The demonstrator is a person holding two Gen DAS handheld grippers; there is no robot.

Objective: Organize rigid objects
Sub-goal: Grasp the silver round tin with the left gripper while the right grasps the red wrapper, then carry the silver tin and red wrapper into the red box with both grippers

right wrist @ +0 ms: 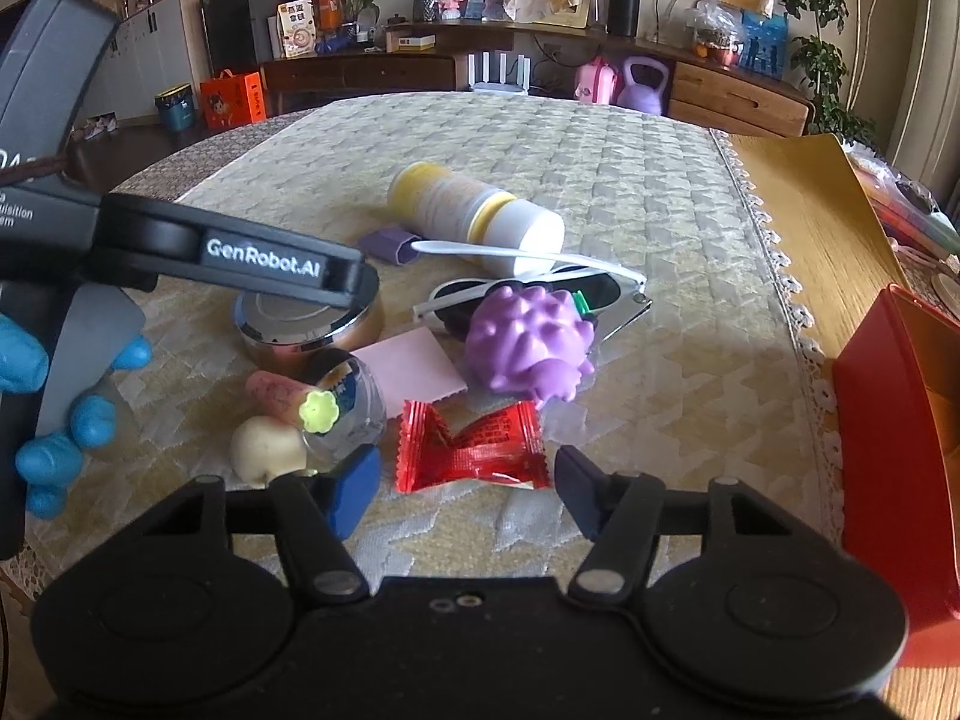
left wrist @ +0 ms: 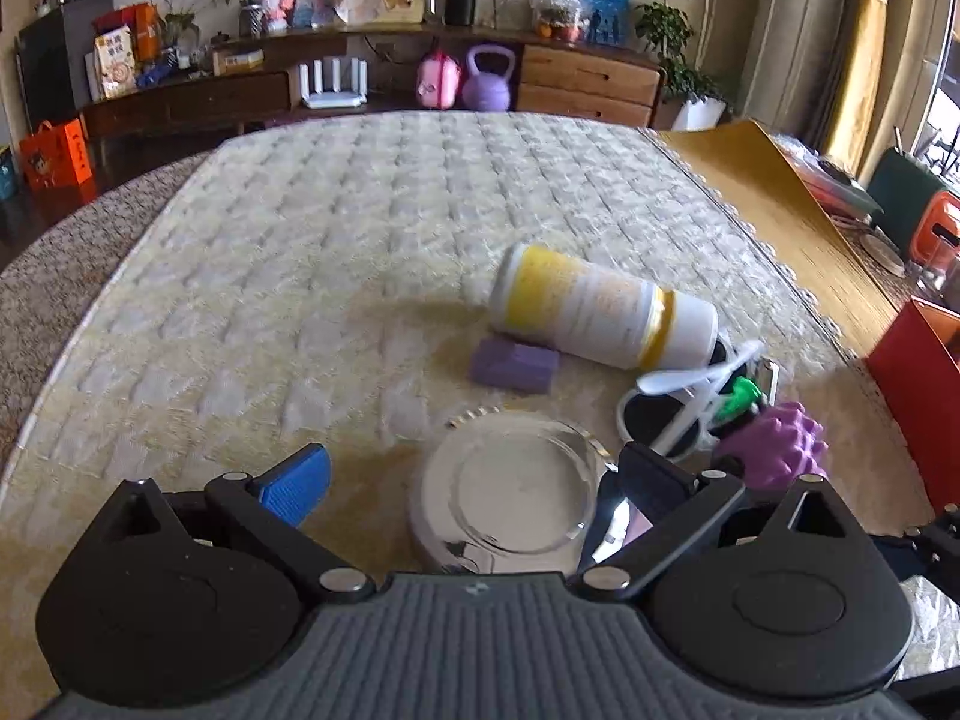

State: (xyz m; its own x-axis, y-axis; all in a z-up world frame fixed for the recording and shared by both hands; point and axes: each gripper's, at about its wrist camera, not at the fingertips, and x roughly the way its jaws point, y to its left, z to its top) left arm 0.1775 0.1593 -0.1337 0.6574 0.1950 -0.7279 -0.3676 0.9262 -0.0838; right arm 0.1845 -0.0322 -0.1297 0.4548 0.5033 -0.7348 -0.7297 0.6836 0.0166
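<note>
My left gripper [left wrist: 474, 480] is open, its blue fingers either side of a round silver tin [left wrist: 510, 504] on the quilted table cover; the tin also shows in the right wrist view [right wrist: 300, 330] under the left gripper's arm [right wrist: 270, 264]. My right gripper [right wrist: 465, 486] is open and empty, just short of a red candy wrapper [right wrist: 474, 447]. A purple spiky toy [right wrist: 531, 342], white sunglasses [right wrist: 540, 288], a fallen white-and-yellow bottle [right wrist: 474, 213] and a small purple block [right wrist: 393, 243] lie beyond.
A pink card [right wrist: 414, 369], a small clear jar with a green flower stopper [right wrist: 345, 402], a pink item [right wrist: 273, 393] and a cream lump [right wrist: 267, 450] lie at the left. A red box [right wrist: 900, 444] stands at the right edge. Shelves and cabinets stand behind the table.
</note>
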